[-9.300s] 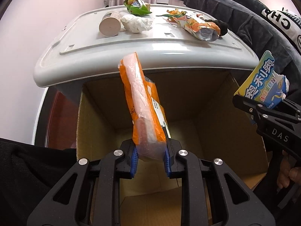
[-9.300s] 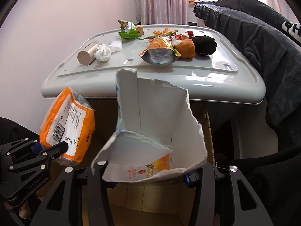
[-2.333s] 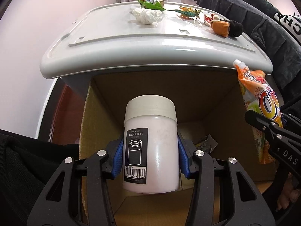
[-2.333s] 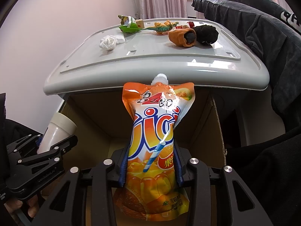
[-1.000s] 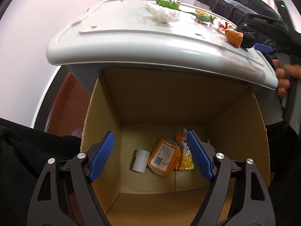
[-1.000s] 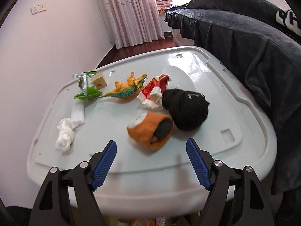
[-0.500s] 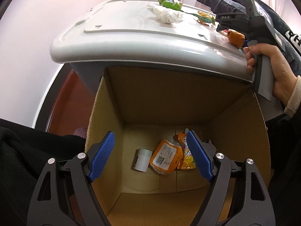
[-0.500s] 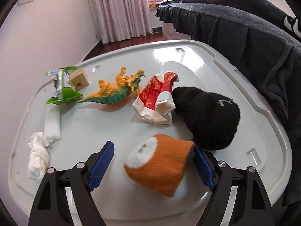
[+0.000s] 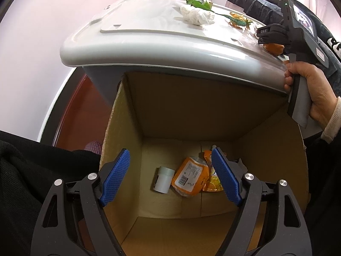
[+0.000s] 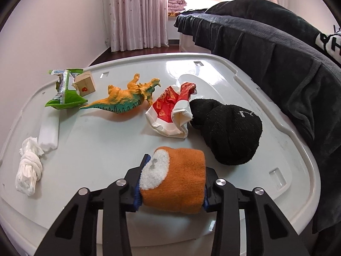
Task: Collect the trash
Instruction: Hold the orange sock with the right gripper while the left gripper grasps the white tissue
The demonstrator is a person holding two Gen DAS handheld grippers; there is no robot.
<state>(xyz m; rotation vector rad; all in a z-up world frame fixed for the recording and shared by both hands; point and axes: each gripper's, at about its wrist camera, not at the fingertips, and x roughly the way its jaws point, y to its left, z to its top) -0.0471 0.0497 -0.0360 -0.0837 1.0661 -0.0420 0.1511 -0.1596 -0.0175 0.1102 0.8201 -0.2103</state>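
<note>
My right gripper (image 10: 170, 181) is shut on a rolled orange sock (image 10: 174, 183) at the near edge of the grey lid (image 10: 96, 149). On the lid lie a crumpled white tissue (image 10: 28, 170), a green wrapper (image 10: 66, 91), a red and white wrapper (image 10: 170, 111), a black sock (image 10: 230, 134) and an orange toy dinosaur (image 10: 127, 98). My left gripper (image 9: 170, 177) is open and empty over the open cardboard box (image 9: 127, 128). In the box lie a white bottle (image 9: 163, 179), an orange packet (image 9: 189, 179) and an orange juice pouch (image 9: 210, 177).
A small wooden block (image 10: 85, 83) sits by the green wrapper. A dark blanket (image 10: 277, 49) drapes along the right side. The grey lid (image 9: 149, 42) overhangs the box's far side. The right gripper and hand (image 9: 302, 79) show at the lid's right edge.
My right gripper has closed on the orange sock, which it straddled open half a second ago. The left gripper stays open over the box, having dropped the white bottle earlier.
</note>
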